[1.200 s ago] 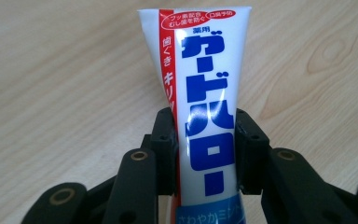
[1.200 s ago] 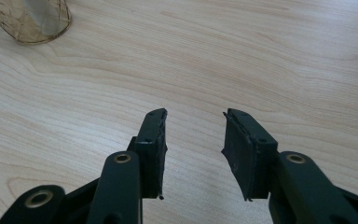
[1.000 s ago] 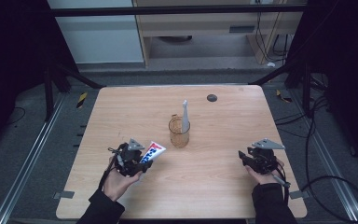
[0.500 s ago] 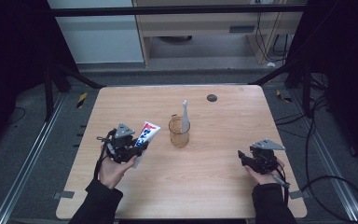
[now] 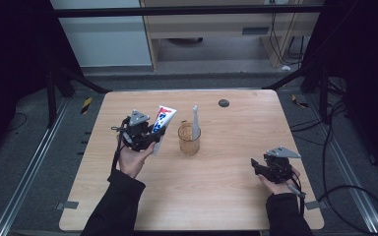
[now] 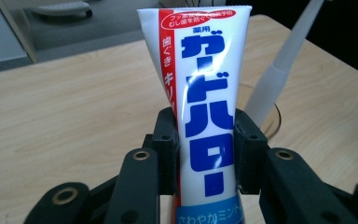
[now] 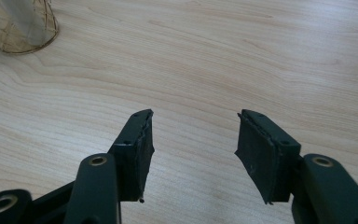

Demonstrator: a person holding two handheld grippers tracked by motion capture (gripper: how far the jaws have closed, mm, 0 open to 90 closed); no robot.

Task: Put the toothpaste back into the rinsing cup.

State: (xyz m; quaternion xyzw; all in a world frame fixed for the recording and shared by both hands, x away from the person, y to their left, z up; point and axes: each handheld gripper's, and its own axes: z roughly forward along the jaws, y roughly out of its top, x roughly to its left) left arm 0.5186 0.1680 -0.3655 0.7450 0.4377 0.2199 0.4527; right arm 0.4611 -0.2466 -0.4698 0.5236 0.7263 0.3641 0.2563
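A white toothpaste tube [image 5: 161, 127] with red and blue print stands tilted in my left gripper [image 5: 150, 136], just left of the amber glass cup [image 5: 189, 138]. In the left gripper view the jaws are shut on the tube [image 6: 207, 107] at mid-length, its flat crimped end pointing up. A white toothbrush [image 5: 195, 123] leans upright in the cup, and its handle [image 6: 284, 65] shows behind the tube. My right gripper [image 5: 257, 166] rests low over the table at the front right, open, with bare wood between its fingers [image 7: 137, 149]. The cup's base [image 7: 18, 25] shows far off to its upper left.
A small dark round cap [image 5: 223, 103] lies near the table's far edge. The wooden table [image 5: 236, 196] ends at metal rails on both sides, with cables on the floor at the right. A cabinet stands beyond the far edge.
My left gripper has lifted the toothpaste tube and carried it up and to the right, closer to the cup, with the tube turned more upright. The right gripper has stayed put.
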